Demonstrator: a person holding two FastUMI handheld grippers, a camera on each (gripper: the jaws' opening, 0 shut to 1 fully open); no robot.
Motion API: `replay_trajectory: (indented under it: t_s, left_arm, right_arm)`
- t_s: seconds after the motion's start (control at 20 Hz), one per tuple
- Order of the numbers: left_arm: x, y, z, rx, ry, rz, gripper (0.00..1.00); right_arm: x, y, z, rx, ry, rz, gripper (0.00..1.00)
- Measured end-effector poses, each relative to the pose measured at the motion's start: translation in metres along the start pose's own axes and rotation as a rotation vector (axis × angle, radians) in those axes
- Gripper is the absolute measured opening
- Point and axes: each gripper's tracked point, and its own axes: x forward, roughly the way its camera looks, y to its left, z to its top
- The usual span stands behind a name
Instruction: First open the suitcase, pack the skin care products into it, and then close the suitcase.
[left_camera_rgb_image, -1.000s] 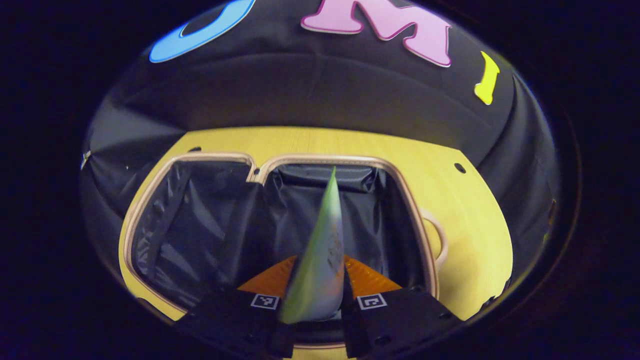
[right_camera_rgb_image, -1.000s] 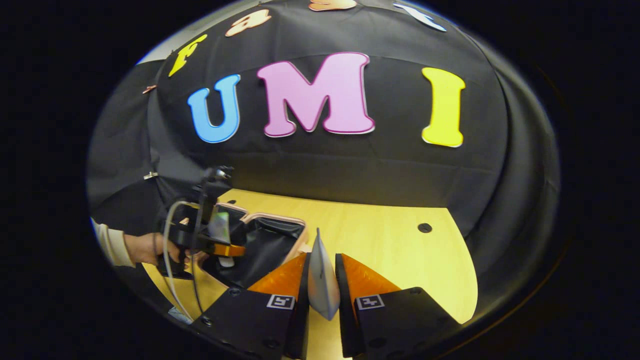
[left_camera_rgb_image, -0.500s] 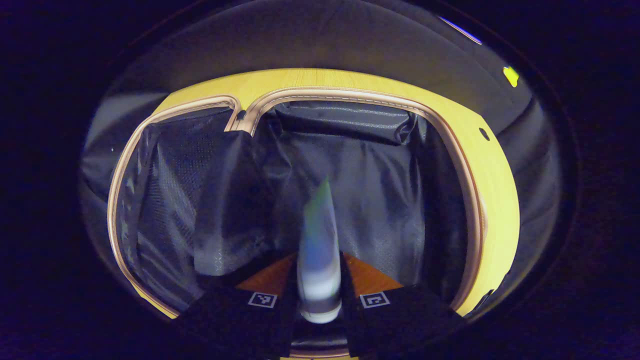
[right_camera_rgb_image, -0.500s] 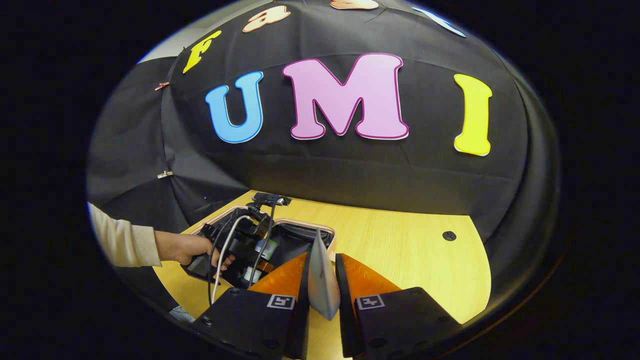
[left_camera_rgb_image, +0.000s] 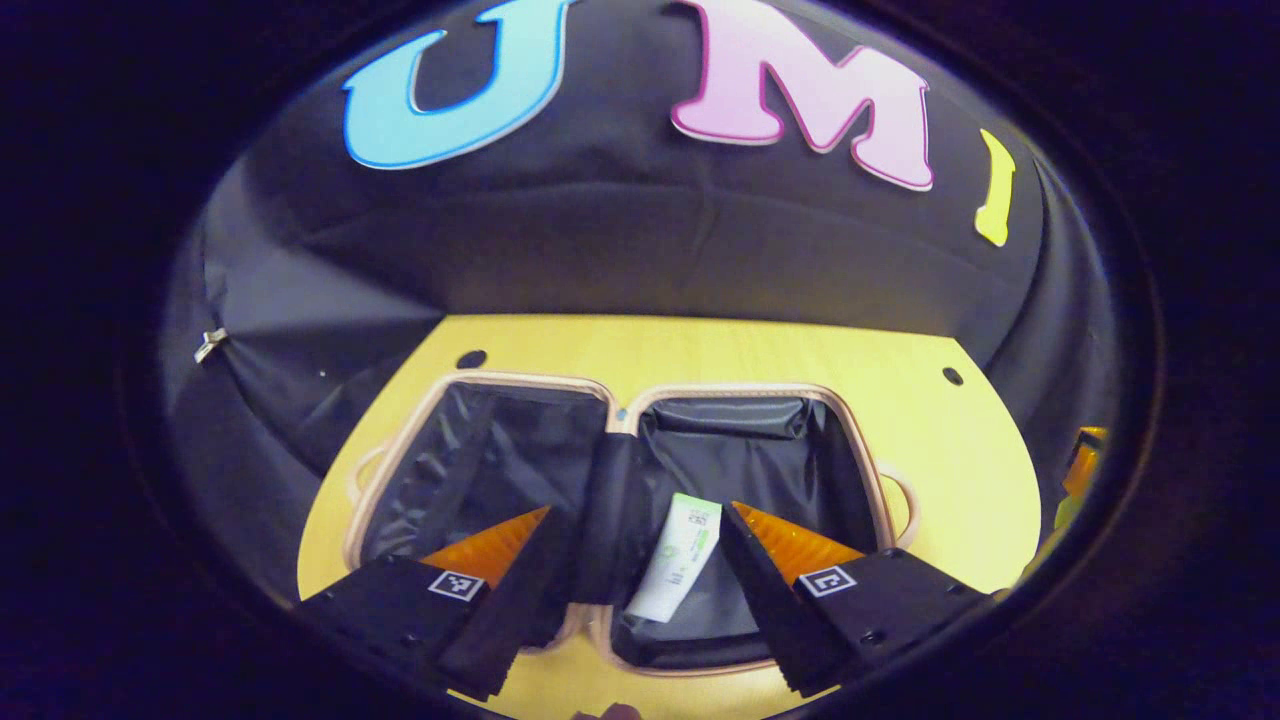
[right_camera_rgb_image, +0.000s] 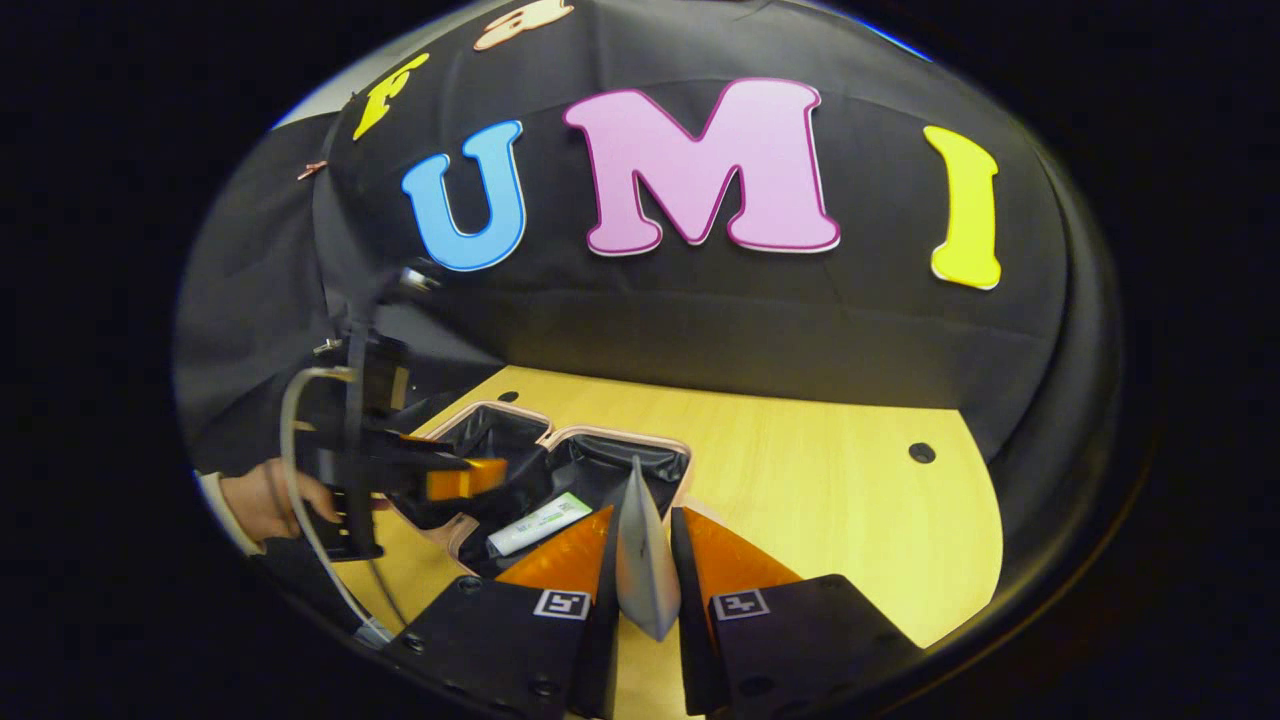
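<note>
Table (left_camera_rgb_image: 700, 345): pale yellow wood grain, curved edge, small dark holes near the far corners; seen also in the right gripper view (right_camera_rgb_image: 820, 470).
Wall (left_camera_rgb_image: 620, 250): black cloth, draped behind and around the table.
Suitcase (left_camera_rgb_image: 620, 395): lies flat on the table, fully open, 2 halves side by side, pink-beige rim, dark lining; a loop handle on each outer side.
Left half of suitcase: dark lining, contents not clear.
Right half of suitcase: holds 1 tube.
Tube (left_camera_rgb_image: 675, 555): white with a green end, lies flat on the lining of the right half, long axis running away from the camera; in the right gripper view (right_camera_rgb_image: 540, 523) lies slanted in the near half.
Left gripper (left_camera_rgb_image: 635, 560): fingers spread wide, nothing between them, poised above the near edge of the suitcase, tube visible in the gap, apart from both fingers.
Left gripper, from the right gripper view (right_camera_rgb_image: 455, 478): off to the left above the suitcase, held by a hand (right_camera_rgb_image: 270, 500) with a light sleeve cuff; a cable loops down from it.
Right gripper (right_camera_rgb_image: 645, 575): fingers closed against both flat sides of a pouch, above the table to the right of the suitcase.
Pouch (right_camera_rgb_image: 645, 560): thin, grey-silver, edge-on, pointed end up, clamped upright between the right fingers.
Right edge of left gripper view: an orange-yellow blur (left_camera_rgb_image: 1080, 470), cannot tell what.
</note>
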Motion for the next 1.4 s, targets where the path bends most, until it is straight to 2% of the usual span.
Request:
replay_trajectory:
  t_s: [0.25,0.55,0.75,0.85,0.9,0.95,1.05,1.1,1.15,1.25,1.3,1.35,1.4]
  left_arm:
    - [-0.059,0.072,-0.026,-0.074,-0.035,0.054,0.98]
    - [-0.102,0.136,-0.087,-0.166,0.039,0.131,0.98]
    - [-0.118,0.159,-0.109,-0.185,0.072,0.162,0.98]
    - [-0.124,0.166,-0.110,-0.182,0.072,0.167,0.98]
    - [-0.125,0.167,-0.109,-0.178,0.068,0.168,0.98]
    - [-0.125,0.170,-0.108,-0.173,0.067,0.171,0.98]
    - [-0.124,0.174,-0.104,-0.165,0.063,0.171,0.98]
    - [-0.122,0.175,-0.101,-0.163,0.056,0.168,0.98]
    - [-0.119,0.176,-0.098,-0.164,0.051,0.166,0.98]
    - [-0.111,0.180,-0.096,-0.163,0.049,0.164,0.98]
    - [-0.107,0.184,-0.093,-0.162,0.040,0.166,0.98]
    - [-0.101,0.189,-0.090,-0.160,0.033,0.170,0.98]
    - [-0.094,0.197,-0.087,-0.159,0.023,0.177,0.98]
  right_arm:
    - [0.065,0.045,-0.033,0.030,0.122,0.037,0.29]
    - [0.138,0.082,-0.111,0.071,0.369,0.019,0.30]
    - [0.165,0.088,-0.153,0.189,0.524,-0.052,0.30]
    - [0.170,0.077,-0.171,0.166,0.572,-0.106,0.30]
    - [0.170,0.074,-0.175,0.154,0.585,-0.121,0.22]
    - [0.170,0.070,-0.178,0.142,0.593,-0.137,0.30]
    - [0.168,0.068,-0.181,0.153,0.612,-0.159,0.30]
    - [0.167,0.070,-0.179,0.171,0.609,-0.162,0.25]
    - [0.168,0.071,-0.175,0.182,0.593,-0.162,0.36]
    - [0.160,0.075,-0.160,0.193,0.548,-0.150,0.48]
    - [0.155,0.078,-0.147,0.196,0.515,-0.139,0.76]
    - [0.148,0.079,-0.137,0.191,0.480,-0.134,0.70]
    - [0.140,0.079,-0.124,0.188,0.441,-0.123,0.75]
